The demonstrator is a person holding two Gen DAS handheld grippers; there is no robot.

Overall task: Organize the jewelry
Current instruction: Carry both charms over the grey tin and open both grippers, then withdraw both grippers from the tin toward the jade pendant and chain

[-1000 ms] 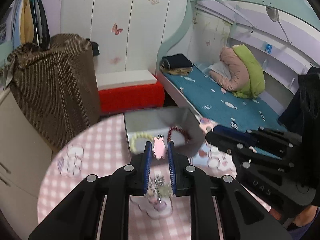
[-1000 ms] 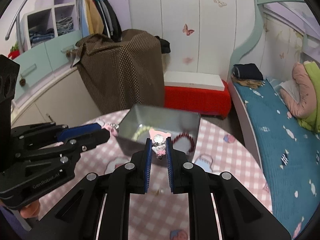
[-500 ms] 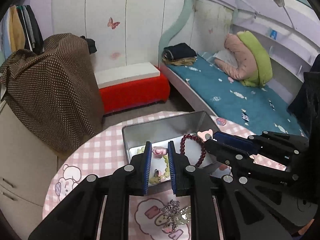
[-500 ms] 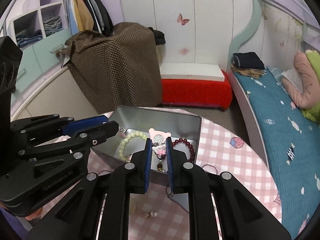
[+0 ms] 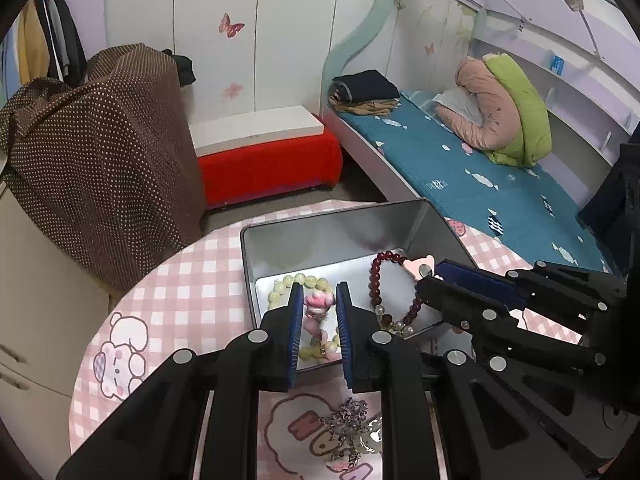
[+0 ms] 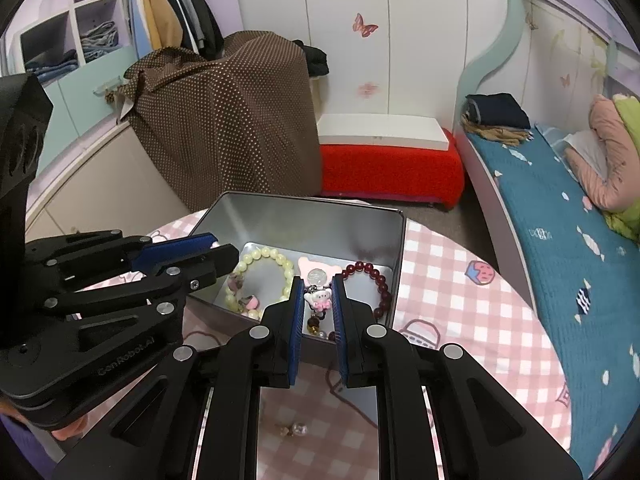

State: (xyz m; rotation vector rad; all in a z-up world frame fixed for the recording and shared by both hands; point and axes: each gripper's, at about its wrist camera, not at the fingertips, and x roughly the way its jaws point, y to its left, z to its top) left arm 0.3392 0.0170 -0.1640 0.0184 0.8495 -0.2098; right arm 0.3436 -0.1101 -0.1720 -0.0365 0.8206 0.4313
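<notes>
You hold a pink charm [image 5: 318, 306] in your left gripper [image 5: 319, 300] and a bear charm [image 6: 318, 298] in your right gripper [image 6: 316, 296], over the tin [image 6: 304, 216].

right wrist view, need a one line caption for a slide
Right gripper pinching a pink bear charm over an open metal tin holding a pale bead bracelet.

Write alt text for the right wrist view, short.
The right hand-held gripper is shut on a small white-and-pink bear charm over an open silver metal tin, which holds a pale yellow bead bracelet and a dark red bead bracelet. The left hand-held gripper reaches in from the left above a pink checked tablecloth.
</notes>
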